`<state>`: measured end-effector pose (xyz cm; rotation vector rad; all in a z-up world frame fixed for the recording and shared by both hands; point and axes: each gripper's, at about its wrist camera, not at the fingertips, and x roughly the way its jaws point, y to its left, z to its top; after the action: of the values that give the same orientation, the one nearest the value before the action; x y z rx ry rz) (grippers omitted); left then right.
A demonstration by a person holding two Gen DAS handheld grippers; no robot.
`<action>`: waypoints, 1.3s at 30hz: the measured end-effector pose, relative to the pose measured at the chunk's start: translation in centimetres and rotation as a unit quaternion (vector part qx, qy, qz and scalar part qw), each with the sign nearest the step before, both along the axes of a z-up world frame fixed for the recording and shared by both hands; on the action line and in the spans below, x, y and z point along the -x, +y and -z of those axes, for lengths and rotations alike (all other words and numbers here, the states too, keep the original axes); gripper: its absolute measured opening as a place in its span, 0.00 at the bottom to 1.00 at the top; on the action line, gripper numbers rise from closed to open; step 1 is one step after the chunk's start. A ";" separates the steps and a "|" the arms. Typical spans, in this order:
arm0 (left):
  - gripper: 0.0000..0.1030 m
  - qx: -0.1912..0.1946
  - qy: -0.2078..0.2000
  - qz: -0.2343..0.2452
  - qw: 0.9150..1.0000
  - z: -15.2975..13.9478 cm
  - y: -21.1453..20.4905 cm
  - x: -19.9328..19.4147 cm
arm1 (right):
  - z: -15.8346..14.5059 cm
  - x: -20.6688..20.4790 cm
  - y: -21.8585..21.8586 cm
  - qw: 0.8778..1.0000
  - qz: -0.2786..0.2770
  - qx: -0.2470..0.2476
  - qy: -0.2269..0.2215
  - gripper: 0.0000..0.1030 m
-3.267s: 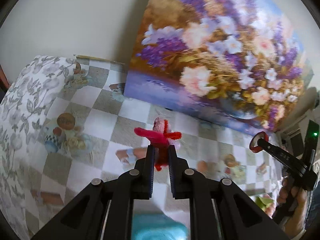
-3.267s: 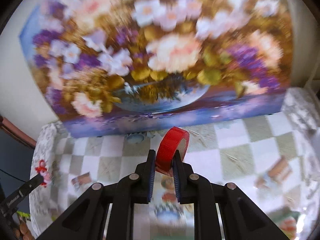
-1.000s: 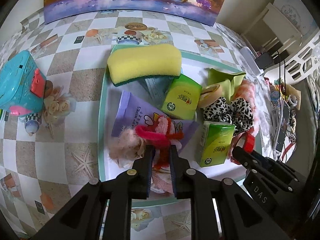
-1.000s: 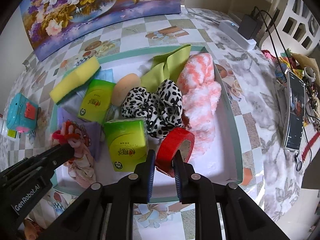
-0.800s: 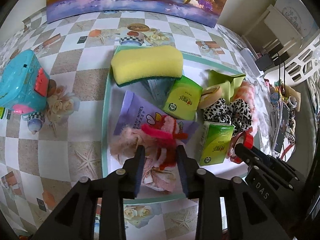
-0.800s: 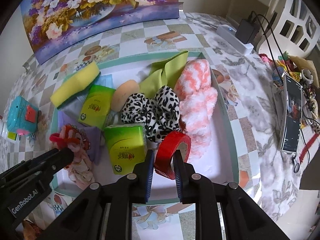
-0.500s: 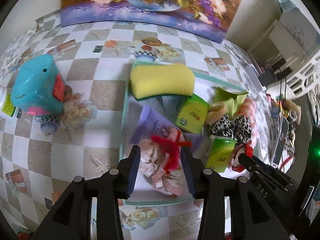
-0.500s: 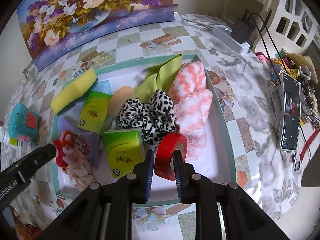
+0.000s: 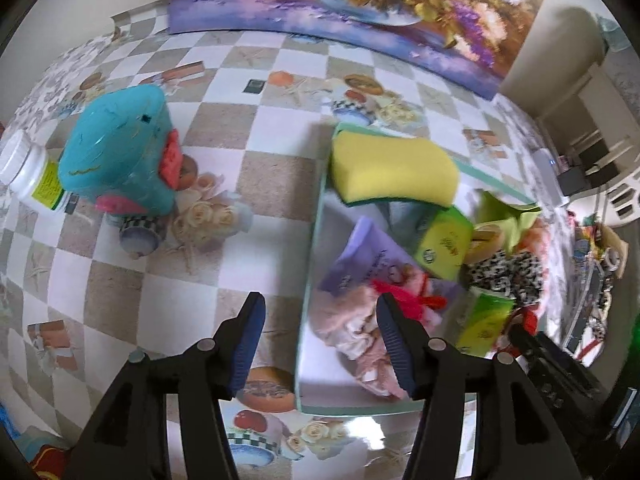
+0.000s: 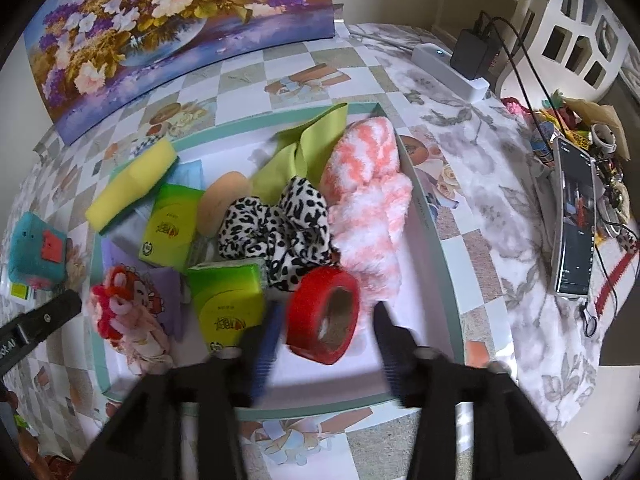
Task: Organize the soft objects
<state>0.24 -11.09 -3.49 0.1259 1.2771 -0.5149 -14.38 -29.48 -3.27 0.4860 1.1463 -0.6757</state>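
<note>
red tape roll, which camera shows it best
The right wrist view: the red tape roll lies whole in the white tray, its cardboard core visible, between the open right gripper fingers. The left wrist view shows only a red sliver at the tray's far side, behind a green tissue pack.

One tray (image 10: 434,236) on desk (image 10: 472,128). Inside: two green tissue packs (image 10: 170,226) (image 10: 226,304), one yellow sponge (image 10: 132,184), one purple wipes pack (image 9: 360,258), one red tape roll (image 10: 324,316), one leopard-print scrunchie (image 10: 280,228), one pink-and-white fluffy cloth (image 10: 368,196), one green cloth (image 10: 304,152), one round beige puff (image 10: 224,200), one red-and-pink soft toy (image 10: 120,304). Outside tray: one teal toy (image 9: 120,156), one white bottle (image 9: 30,176), one flower painting (image 10: 168,20), one phone (image 10: 574,220).
</note>
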 end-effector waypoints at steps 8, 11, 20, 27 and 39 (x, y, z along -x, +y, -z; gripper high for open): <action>0.59 -0.023 0.001 -0.011 1.000 0.4 0.3 -0.6 | 0.1 0.0 -0.2 1.000 0.002 -0.004 -0.003 0.60; 0.90 -0.031 -0.004 -0.016 0.999 0.6 0.5 -0.7 | 0.1 -0.1 -0.3 1.000 0.004 0.000 -0.001 0.74; 0.93 -0.045 -0.026 -0.018 0.998 0.5 0.5 -0.8 | -0.1 0.1 -0.4 1.000 0.010 0.003 -0.012 0.98; 0.93 -0.069 -0.037 -0.029 0.997 0.5 0.7 -1.1 | -0.5 -0.3 0.2 1.000 -0.006 0.012 -0.019 1.00; 0.93 -0.067 -0.062 -0.022 0.996 -0.8 0.4 -0.5 | -0.7 -0.6 0.8 1.000 -0.015 0.023 -0.010 1.00</action>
<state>0.72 -10.65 -2.71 0.2383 1.1892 -0.3762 -13.81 -28.67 -2.59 0.4353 1.1156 -0.6692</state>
